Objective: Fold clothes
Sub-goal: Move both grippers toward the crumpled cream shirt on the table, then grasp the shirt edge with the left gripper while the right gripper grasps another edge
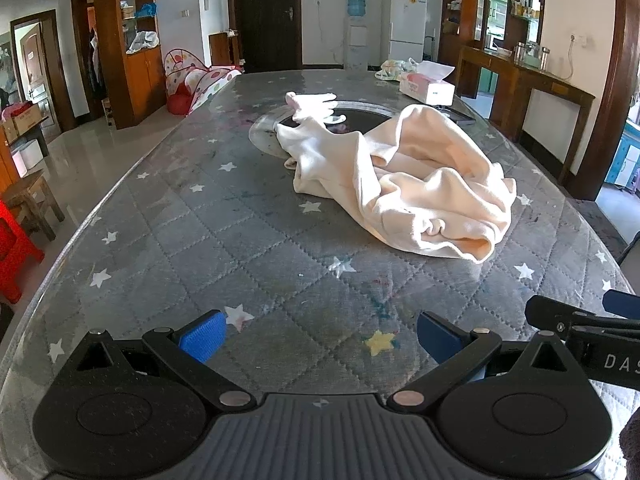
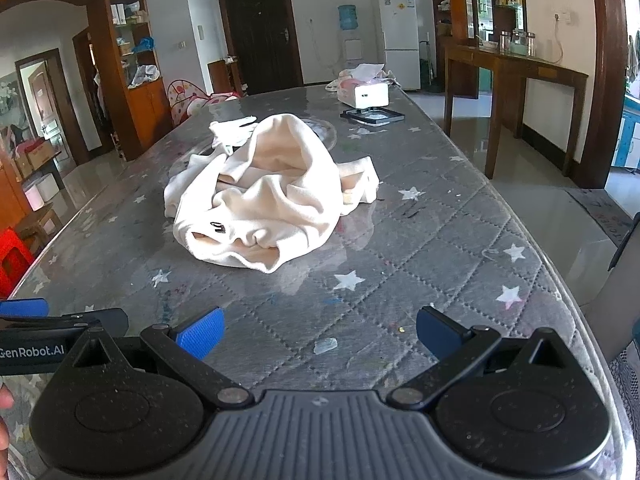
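A cream garment (image 1: 404, 176) lies crumpled in a heap on the grey star-patterned table cover (image 1: 200, 240); it also shows in the right wrist view (image 2: 264, 196), with a small dark label near its front. White gloves (image 1: 314, 106) lie just behind it. My left gripper (image 1: 320, 336) is open and empty, low over the table's near end, well short of the garment. My right gripper (image 2: 320, 332) is open and empty, beside the left one; its side shows in the left wrist view (image 1: 580, 320).
A tissue box (image 1: 426, 86) and a dark flat tray (image 2: 372, 115) sit at the table's far end. A round glass turntable (image 1: 272, 136) lies under the garment's far part. The table's right edge (image 2: 532, 240) drops to the floor; a wooden side table (image 2: 516, 68) stands beyond.
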A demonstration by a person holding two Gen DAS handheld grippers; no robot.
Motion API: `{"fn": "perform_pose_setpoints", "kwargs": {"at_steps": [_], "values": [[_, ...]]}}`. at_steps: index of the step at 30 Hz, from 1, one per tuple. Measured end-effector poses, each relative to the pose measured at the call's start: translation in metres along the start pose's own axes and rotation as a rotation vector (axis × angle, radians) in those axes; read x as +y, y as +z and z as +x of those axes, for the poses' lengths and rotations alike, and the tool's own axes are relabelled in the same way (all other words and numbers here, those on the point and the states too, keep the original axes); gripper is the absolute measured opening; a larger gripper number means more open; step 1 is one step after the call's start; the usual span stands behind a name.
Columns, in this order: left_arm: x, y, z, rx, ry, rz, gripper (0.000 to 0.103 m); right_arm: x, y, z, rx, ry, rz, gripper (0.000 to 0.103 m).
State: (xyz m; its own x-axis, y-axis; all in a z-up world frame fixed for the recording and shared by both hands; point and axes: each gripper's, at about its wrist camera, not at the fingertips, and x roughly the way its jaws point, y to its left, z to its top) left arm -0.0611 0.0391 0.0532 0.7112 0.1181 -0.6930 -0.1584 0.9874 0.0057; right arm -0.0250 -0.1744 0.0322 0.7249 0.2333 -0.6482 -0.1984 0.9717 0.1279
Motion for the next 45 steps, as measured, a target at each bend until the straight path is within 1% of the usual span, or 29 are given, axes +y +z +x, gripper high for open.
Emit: {"fn": "perform_pose_setpoints", "kwargs": {"at_steps": [10, 19, 26, 32, 37, 41, 43, 45], "values": [[0.001, 0.001, 0.014, 0.032, -0.012, -0.003, 0.103, -0.001, 0.000, 0.010, 0.013, 0.006, 0.004, 0.103], [0.001, 0.003, 0.024, 0.049, -0.013, 0.006, 0.103, -0.005, 0.002, 0.021, 0.043, 0.013, 0.005, 0.103], [0.004, 0.017, 0.035, 0.053, -0.014, -0.005, 0.103, -0.009, 0.013, 0.034, 0.058, 0.015, -0.008, 0.103], [0.004, 0.034, 0.044, 0.045, -0.019, 0.006, 0.103, -0.011, 0.032, 0.044, 0.051, 0.049, -0.026, 0.103], [0.005, 0.055, 0.052, 0.016, -0.035, 0.008, 0.103, -0.007, 0.057, 0.054, 0.023, 0.058, -0.084, 0.096], [0.005, 0.076, 0.059, -0.024, -0.042, 0.021, 0.101, -0.009, 0.082, 0.063, -0.008, 0.071, -0.099, 0.091], [0.004, 0.085, 0.066, -0.039, -0.051, 0.034, 0.094, -0.012, 0.094, 0.071, -0.014, 0.077, -0.091, 0.089], [0.005, 0.094, 0.076, -0.030, -0.073, 0.029, 0.090, -0.015, 0.104, 0.078, -0.017, 0.083, -0.081, 0.082]]}}
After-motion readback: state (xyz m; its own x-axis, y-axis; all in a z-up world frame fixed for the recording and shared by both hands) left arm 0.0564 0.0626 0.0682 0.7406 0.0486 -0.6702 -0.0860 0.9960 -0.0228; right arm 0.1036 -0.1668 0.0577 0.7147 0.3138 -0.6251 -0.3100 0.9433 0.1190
